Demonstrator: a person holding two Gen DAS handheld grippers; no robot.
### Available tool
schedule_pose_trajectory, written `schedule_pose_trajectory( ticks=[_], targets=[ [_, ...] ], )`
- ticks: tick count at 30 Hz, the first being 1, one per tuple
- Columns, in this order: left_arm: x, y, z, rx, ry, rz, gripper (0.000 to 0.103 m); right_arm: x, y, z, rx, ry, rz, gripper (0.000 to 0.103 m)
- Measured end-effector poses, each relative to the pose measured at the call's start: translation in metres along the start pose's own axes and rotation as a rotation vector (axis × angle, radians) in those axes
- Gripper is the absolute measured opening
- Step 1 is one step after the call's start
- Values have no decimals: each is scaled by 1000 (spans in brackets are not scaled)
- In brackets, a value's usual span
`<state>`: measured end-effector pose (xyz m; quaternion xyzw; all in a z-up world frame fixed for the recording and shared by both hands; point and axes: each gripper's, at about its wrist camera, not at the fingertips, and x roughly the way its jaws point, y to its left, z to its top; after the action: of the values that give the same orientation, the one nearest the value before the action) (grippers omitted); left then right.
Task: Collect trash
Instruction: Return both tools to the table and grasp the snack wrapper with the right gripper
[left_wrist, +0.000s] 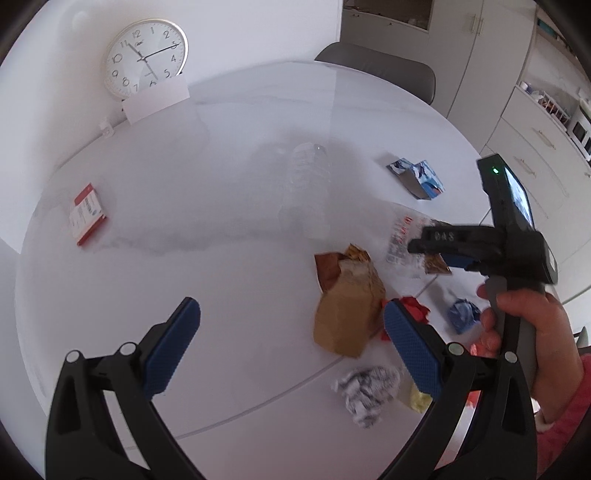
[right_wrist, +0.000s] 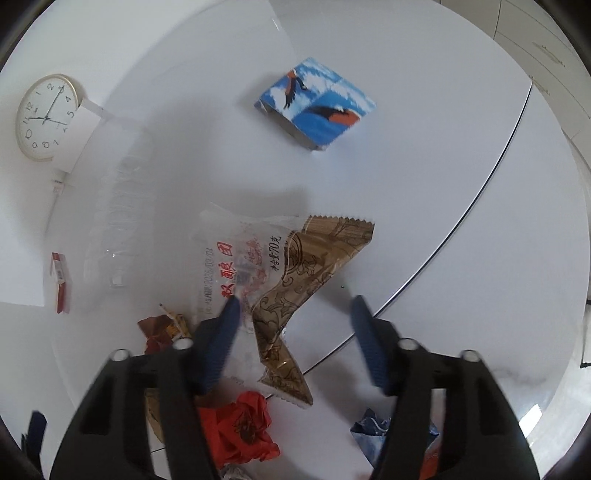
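Observation:
Trash lies on a white round table (left_wrist: 221, 184). In the left wrist view my left gripper (left_wrist: 291, 317) is open and empty above the table, left of a brown paper bag (left_wrist: 347, 310). A crumpled grey-white paper (left_wrist: 365, 387), a red wad (left_wrist: 415, 308), a blue wad (left_wrist: 461, 314) and a yellow scrap (left_wrist: 417, 398) lie near it. My right gripper (right_wrist: 293, 301) is open above a clear printed wrapper (right_wrist: 240, 254) and a brown patterned wrapper (right_wrist: 295, 280). It also shows in the left wrist view (left_wrist: 436, 251). A red wad (right_wrist: 243, 428) lies below.
A blue patterned box (right_wrist: 317, 107) lies further out on the table. A red and white small box (left_wrist: 86, 214) sits at the left, a clear plastic bottle (left_wrist: 306, 181) in the middle. A clock (left_wrist: 146, 57) leans on the wall; a grey chair (left_wrist: 380, 66) stands behind.

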<state>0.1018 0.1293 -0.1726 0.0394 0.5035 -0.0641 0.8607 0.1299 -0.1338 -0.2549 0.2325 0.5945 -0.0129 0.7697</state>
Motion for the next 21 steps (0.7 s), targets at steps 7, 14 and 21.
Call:
schedule_pose_trajectory(
  ticks=[7, 14, 21],
  targets=[
    [23, -12, 31, 51, -6, 1, 95, -14, -8, 5, -14, -44, 76, 24],
    [50, -65, 71, 115, 8, -42, 95, -69, -38, 2, -50, -166, 25, 24],
    [107, -146, 126, 44, 88, -111, 95, -112, -102, -9, -6, -247, -84, 24]
  ],
)
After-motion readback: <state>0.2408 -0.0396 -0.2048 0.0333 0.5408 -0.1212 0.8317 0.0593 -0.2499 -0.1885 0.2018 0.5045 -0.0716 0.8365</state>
